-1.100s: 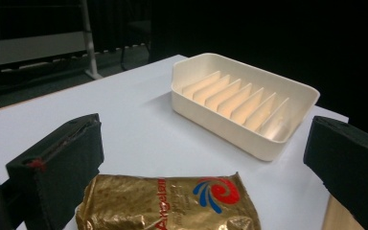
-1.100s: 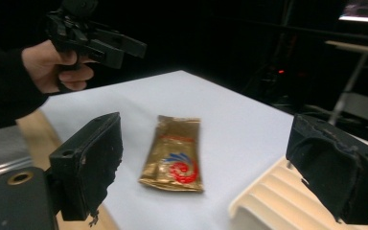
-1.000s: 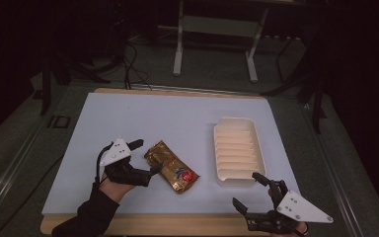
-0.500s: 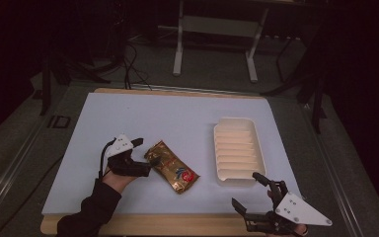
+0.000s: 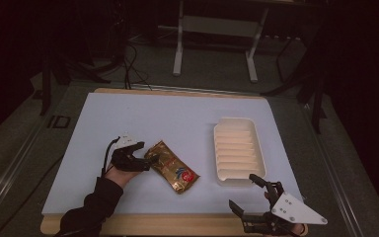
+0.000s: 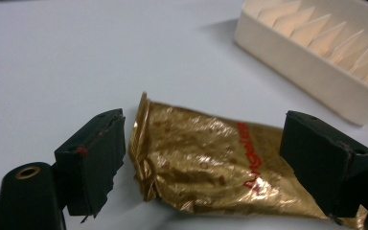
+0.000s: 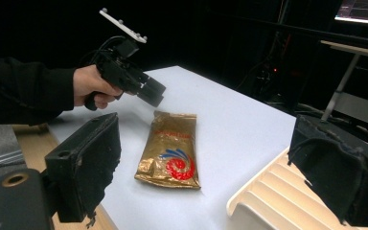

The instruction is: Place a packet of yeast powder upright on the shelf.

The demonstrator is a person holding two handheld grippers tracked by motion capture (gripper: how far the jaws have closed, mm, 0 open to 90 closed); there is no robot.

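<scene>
Reaching step: the left gripper (image 6: 203,167), jaws spread, straddles the gold packet's (image 6: 211,163) end; next, pinch it.

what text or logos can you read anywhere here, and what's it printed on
Gold snack packet: red lettering runs along it in the left gripper view, too blurred to read for certain.
Same packet: a red and blue round logo in the right gripper view, with a line of small red print above it, too small to read.
White ridged tray: no text.
White table top: no text.
</scene>
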